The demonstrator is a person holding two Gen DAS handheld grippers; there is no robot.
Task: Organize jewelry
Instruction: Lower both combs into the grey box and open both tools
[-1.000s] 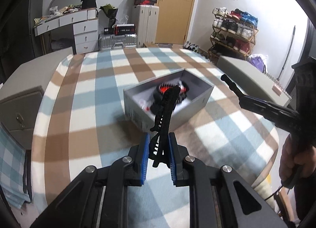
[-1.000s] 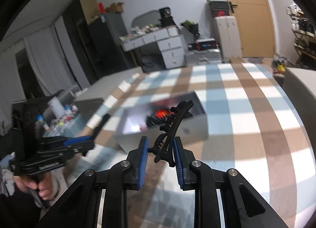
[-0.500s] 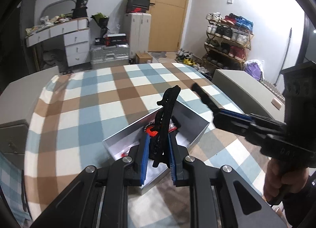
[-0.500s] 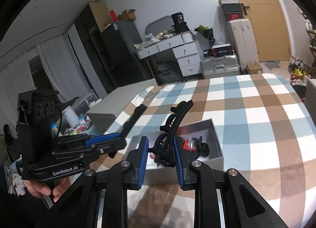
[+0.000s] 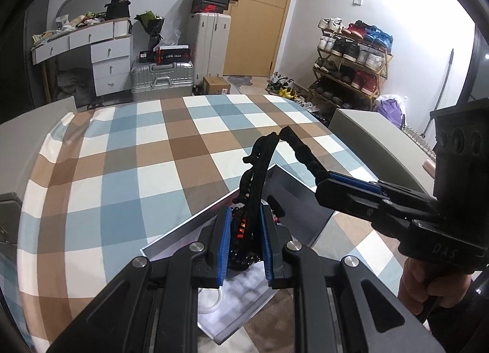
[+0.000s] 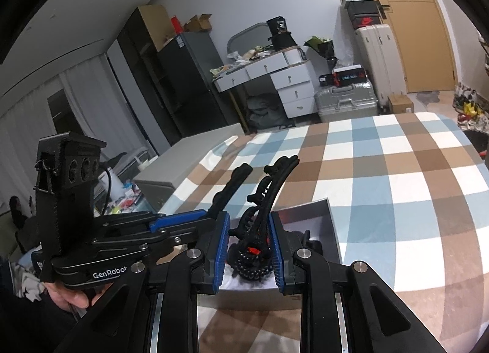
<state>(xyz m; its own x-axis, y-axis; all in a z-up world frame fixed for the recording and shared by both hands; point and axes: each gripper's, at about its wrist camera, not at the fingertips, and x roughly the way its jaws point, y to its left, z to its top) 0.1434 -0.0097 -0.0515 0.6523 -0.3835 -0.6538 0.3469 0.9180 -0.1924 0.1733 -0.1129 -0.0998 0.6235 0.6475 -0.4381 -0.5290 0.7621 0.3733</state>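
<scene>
My left gripper [image 5: 244, 209] is shut on a black hair claw clip [image 5: 259, 169] that sticks up past its blue pads. Right below it lies an open grey box [image 5: 183, 227] holding black beads, red pieces and a white ring [image 5: 211, 301]. My right gripper [image 6: 250, 215] is shut on a second black claw clip [image 6: 272, 188], above the same box [image 6: 333, 224] and a black bead bracelet [image 6: 253, 267]. The two grippers hover side by side, their clips' tips nearly touching. In the left wrist view the right gripper [image 5: 327, 183] comes in from the right.
The box rests on a blue, brown and white checked cloth [image 5: 122, 169]. Grey cabinets [image 5: 376, 145] flank the surface. Beyond stand a white desk [image 5: 101, 47], suitcases [image 5: 162, 78], a shoe rack [image 5: 351, 66] and a door. A hand [image 6: 67, 295] holds the left gripper's handle.
Both grippers have travelled forward to the box with their clips and drawn close together. The box, earlier ahead of them, now lies directly under the fingers.
</scene>
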